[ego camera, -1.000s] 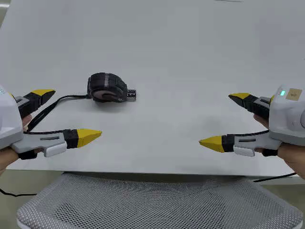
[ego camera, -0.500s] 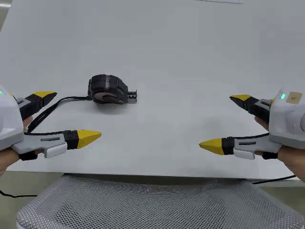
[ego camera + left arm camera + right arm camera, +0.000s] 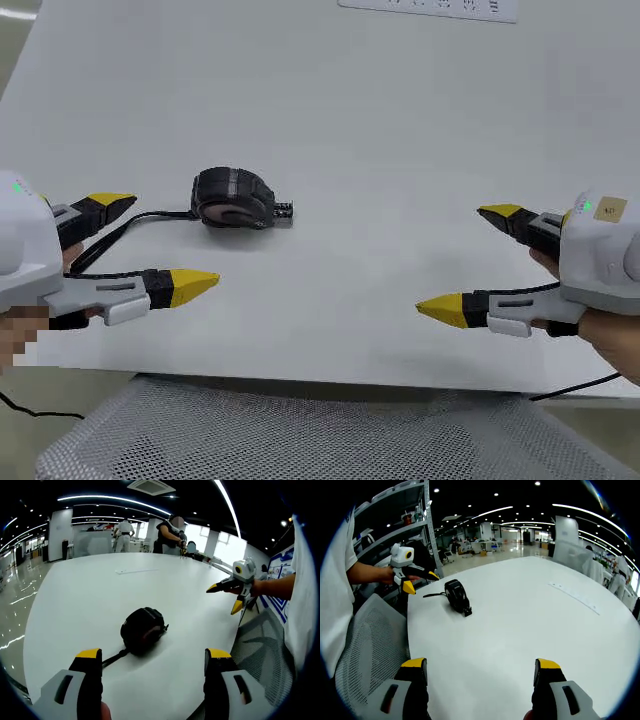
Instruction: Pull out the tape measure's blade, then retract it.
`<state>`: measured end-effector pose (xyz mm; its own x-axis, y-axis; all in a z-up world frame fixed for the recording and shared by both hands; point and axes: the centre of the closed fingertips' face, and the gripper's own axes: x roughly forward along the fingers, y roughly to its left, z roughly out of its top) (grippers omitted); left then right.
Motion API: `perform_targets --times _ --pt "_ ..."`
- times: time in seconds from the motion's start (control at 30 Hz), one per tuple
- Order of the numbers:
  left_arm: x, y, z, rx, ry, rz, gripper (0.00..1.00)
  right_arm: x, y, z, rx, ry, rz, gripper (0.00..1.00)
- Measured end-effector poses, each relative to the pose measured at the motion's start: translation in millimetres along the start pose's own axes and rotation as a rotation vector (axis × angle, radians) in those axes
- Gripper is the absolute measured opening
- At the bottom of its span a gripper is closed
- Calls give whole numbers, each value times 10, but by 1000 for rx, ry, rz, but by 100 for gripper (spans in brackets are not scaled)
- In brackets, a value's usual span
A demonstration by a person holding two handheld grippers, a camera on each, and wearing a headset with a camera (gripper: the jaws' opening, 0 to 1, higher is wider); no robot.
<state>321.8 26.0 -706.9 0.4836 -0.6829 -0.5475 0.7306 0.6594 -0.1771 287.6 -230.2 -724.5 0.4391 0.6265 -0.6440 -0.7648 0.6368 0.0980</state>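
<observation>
1. The tape measure point(image 3: 233, 197) is black and lies on the white table point(image 3: 400, 120), left of centre and far of the left gripper's tips.
2. Its blade looks fully retracted, with just the hook end point(image 3: 283, 210) poking out on its right side.
3. A black wrist strap point(image 3: 150, 212) trails left from the case toward the left gripper, lying flat on the table.
4. The left gripper point(image 3: 176, 240) sits near-left with its jaws wide apart and nothing between them; it is near the tape measure but not touching it.
5. The right gripper point(image 3: 449, 258) sits near-right, also with jaws spread and holding nothing, well apart from the tape measure.
6. In the left gripper view the tape measure point(image 3: 142, 629) lies just ahead between the yellow tips, and the right gripper point(image 3: 221, 601) shows far right.
7. In the right gripper view the tape measure point(image 3: 456, 594) is far left, with the left gripper point(image 3: 424, 584) beside it.
8. A thin white strip point(image 3: 430, 5) lies at the table's far edge, possibly a ruler; it is too small to tell.
9. A grey mesh chair back point(image 3: 300, 430) sits below the near table edge.
</observation>
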Motion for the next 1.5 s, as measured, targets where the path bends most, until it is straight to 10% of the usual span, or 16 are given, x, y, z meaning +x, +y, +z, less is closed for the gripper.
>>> perform_targets --times 1.5 --pt "627 123 -16 360 203 -216 70 760 32 223 -166 77 216 78"
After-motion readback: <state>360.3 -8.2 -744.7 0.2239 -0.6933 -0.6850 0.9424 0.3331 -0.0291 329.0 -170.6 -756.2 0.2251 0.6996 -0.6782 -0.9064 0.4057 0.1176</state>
